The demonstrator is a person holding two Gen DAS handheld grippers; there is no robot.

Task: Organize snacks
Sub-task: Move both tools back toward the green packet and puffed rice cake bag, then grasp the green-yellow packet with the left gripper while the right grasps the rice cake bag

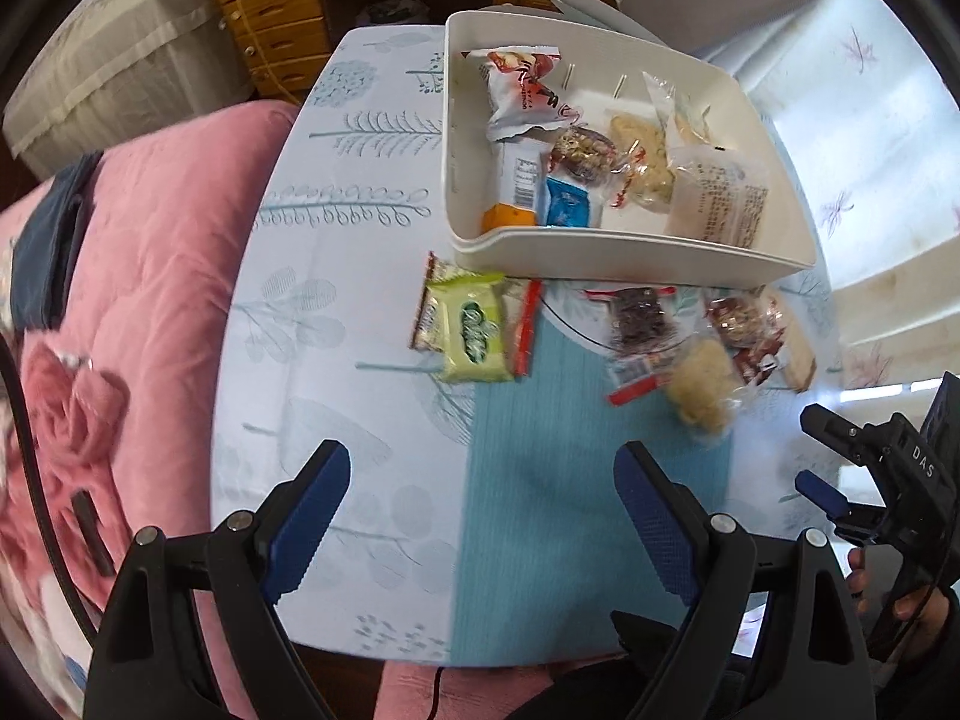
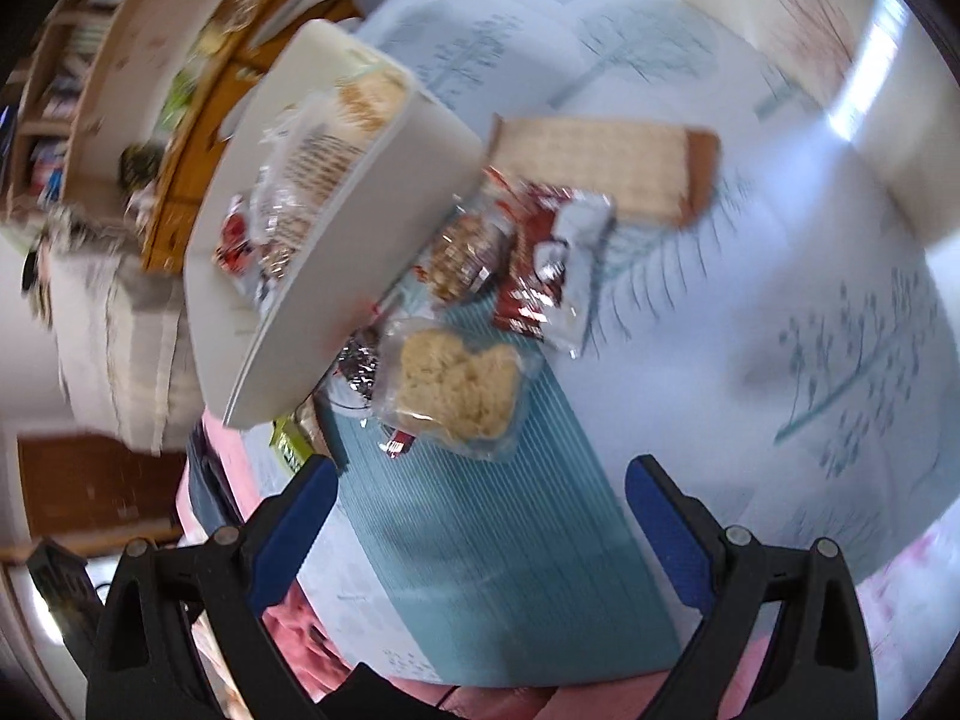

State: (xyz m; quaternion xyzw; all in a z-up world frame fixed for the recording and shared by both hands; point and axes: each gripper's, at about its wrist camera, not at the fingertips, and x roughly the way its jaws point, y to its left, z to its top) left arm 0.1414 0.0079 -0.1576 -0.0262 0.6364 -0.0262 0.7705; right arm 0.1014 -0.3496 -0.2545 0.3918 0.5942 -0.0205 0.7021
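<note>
A white bin (image 1: 630, 252) on the table holds several wrapped snacks; it also shows in the right wrist view (image 2: 360, 228). In front of it lie a green packet (image 1: 474, 327), a dark snack bag (image 1: 639, 324), a pale rice cake (image 1: 705, 384) and a red-wrapped snack (image 1: 747, 330). My left gripper (image 1: 483, 480) is open and empty above the table's near part. My right gripper (image 2: 480, 498) is open and empty, just short of the rice cake (image 2: 459, 390); it shows at the right edge of the left wrist view (image 1: 810, 450). A red-and-silver packet (image 2: 540, 264) and a tan cracker pack (image 2: 606, 165) lie beyond.
The table has a pale blue leaf-print cloth (image 1: 336, 276) with a teal stripe (image 1: 570, 510). A pink quilt (image 1: 138, 324) lies to the left. A wooden drawer unit (image 1: 276, 18) stands behind the table.
</note>
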